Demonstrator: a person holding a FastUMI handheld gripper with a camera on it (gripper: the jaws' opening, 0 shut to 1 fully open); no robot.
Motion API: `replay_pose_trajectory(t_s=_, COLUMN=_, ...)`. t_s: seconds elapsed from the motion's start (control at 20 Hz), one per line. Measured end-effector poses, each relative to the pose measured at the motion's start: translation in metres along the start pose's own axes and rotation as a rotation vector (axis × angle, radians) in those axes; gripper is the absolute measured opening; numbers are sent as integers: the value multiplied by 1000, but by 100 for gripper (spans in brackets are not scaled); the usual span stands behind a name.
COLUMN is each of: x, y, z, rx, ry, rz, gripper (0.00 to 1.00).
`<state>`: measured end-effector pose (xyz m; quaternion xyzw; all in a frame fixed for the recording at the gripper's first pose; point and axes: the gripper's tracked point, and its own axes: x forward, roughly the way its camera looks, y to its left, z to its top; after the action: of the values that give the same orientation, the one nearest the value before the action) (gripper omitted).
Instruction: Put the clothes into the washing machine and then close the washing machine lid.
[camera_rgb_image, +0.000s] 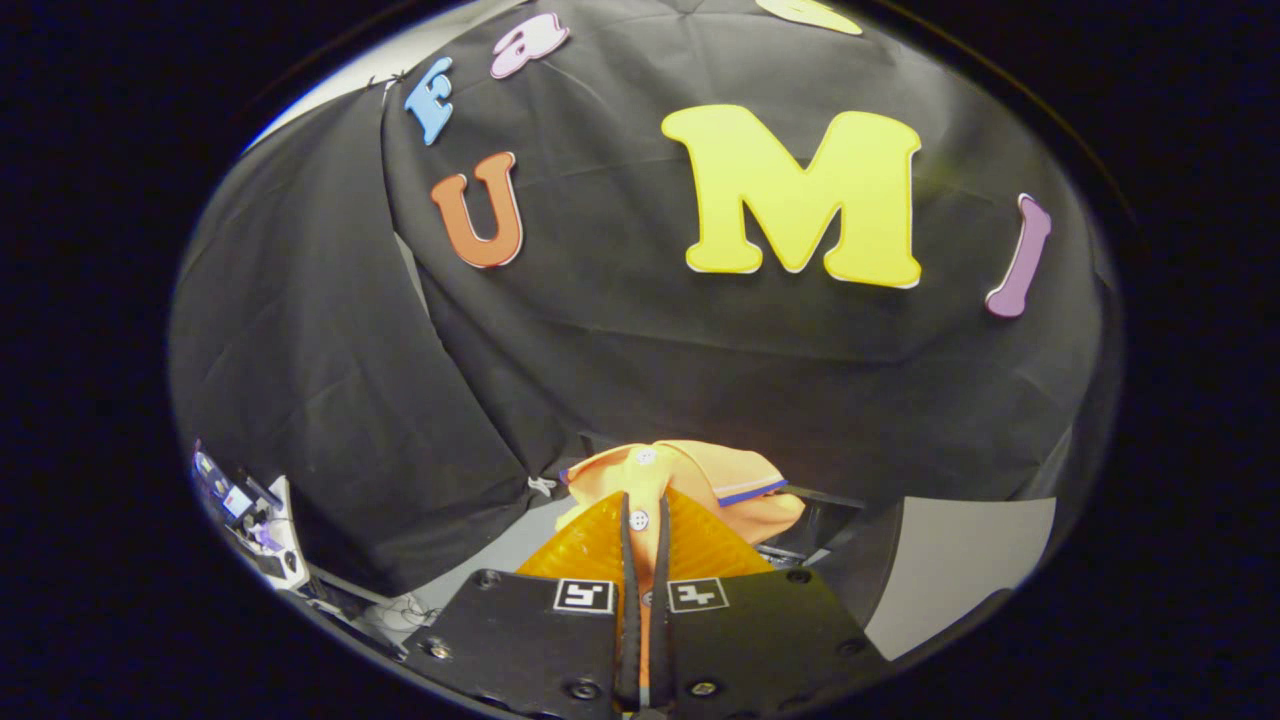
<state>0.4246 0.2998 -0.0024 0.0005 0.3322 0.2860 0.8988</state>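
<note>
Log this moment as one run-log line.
gripper: shut on orange shirt | shirt: lifted, placket between fingers | washing machine: unseen

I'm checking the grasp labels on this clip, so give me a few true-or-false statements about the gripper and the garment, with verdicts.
1. The gripper is shut on the orange shirt. True.
2. The shirt is blue with a red trim. False: it is orange with a blue line along its collar edge.
3. A white button sits between the fingers. True.
4. The shirt lies flat on the floor, far beyond the fingers. False: it is bunched right at the fingertips.
</note>
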Motion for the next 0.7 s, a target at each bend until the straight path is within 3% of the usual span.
replay_pose_trajectory(t_s=0.7, x=62, y=-11, z=-68, rx=39, ry=91, rz=11, gripper=7)
